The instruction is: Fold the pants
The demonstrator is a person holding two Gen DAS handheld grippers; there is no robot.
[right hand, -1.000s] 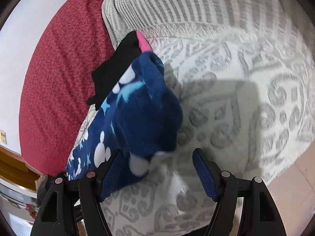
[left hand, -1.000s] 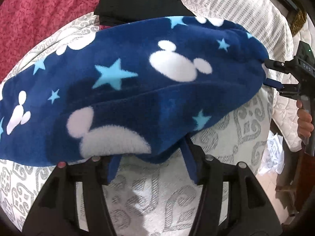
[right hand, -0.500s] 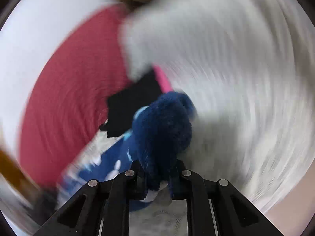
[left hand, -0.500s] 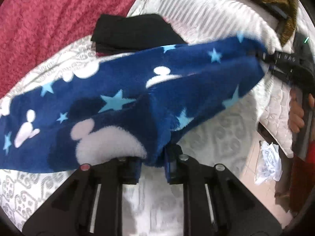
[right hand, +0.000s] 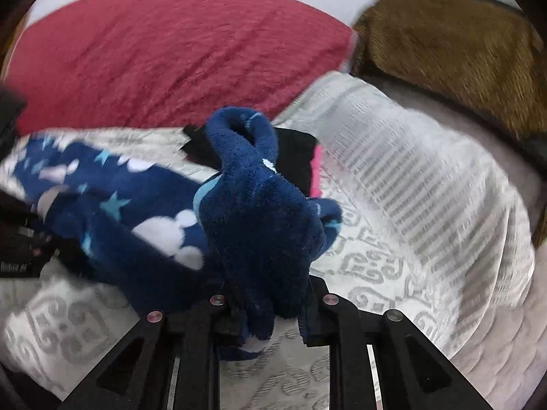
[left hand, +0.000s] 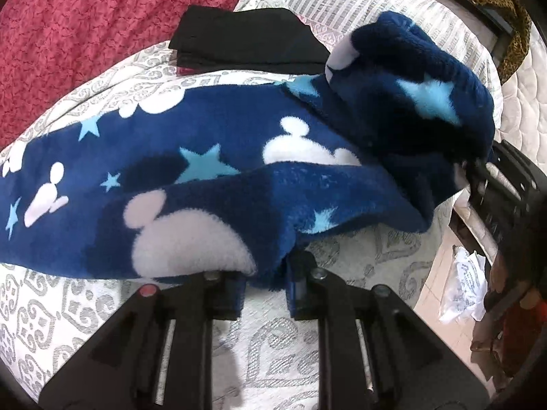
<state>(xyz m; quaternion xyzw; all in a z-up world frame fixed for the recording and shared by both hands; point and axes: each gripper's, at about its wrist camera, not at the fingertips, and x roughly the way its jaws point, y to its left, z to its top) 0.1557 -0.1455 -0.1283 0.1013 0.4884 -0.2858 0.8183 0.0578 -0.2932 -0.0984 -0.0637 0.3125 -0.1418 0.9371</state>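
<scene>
The navy fleece pants with white mouse heads and light blue stars lie across a white patterned bedspread. My left gripper is shut on the pants' near edge. My right gripper is shut on a bunched end of the pants and holds it lifted and curled over the rest of the fabric. In the left wrist view that end hangs raised at the right, with the right gripper behind it.
A folded black garment lies beyond the pants, with pink under it. A red blanket covers the far left. A leopard-print cloth lies far right. Crumpled paper lies on the floor beside the bed.
Both grippers closed on the pants. My right gripper then lifted its end and swung it up and over towards the left, so the fabric bunches and folds back.
</scene>
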